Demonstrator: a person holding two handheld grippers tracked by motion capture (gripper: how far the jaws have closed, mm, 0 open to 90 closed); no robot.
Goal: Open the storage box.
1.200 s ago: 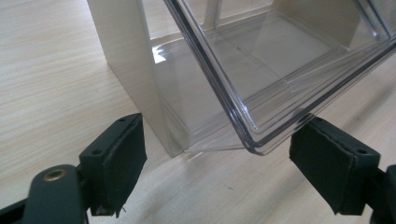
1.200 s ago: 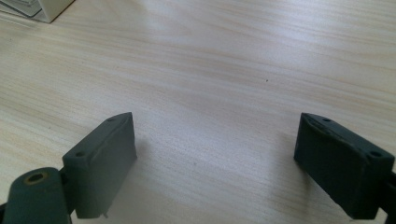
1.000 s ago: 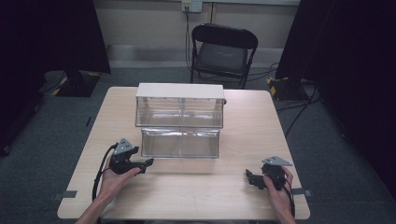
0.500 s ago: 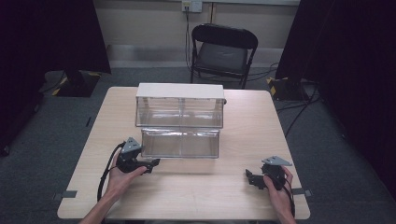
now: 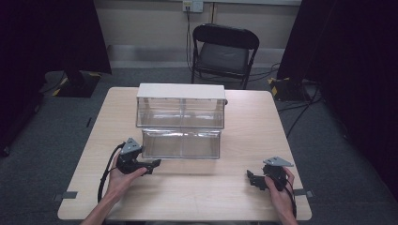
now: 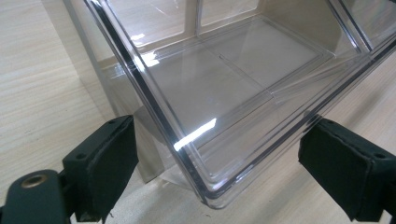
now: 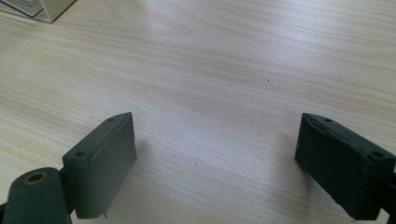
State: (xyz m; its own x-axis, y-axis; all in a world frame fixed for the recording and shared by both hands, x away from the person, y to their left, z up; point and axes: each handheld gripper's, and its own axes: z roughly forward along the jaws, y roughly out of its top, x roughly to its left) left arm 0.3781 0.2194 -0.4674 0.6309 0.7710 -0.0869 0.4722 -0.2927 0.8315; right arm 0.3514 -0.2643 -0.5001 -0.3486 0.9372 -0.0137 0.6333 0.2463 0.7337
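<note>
A clear plastic drawer unit (image 5: 180, 112) with a white top stands at the middle of the wooden table (image 5: 197, 197). Its lower drawer (image 5: 181, 144) juts out toward me and looks empty. My left gripper (image 5: 152, 165) is open at the drawer's front left corner. In the left gripper view that clear corner (image 6: 210, 140) sits between the two wide-spread pads, and the left gripper (image 6: 215, 179) touches nothing. My right gripper (image 5: 251, 178) rests open near the table's front right, well away from the drawers. In its own view the right gripper (image 7: 215, 163) has only bare wood between its pads.
A black folding chair (image 5: 224, 51) stands behind the table's far edge. Cables lie on the grey floor at the right (image 5: 300, 112). A corner of the drawer unit (image 7: 44, 9) appears at the top left of the right gripper view.
My left gripper has moved right and slightly forward, up to the drawer's front left corner. The right gripper has stayed where it was.
</note>
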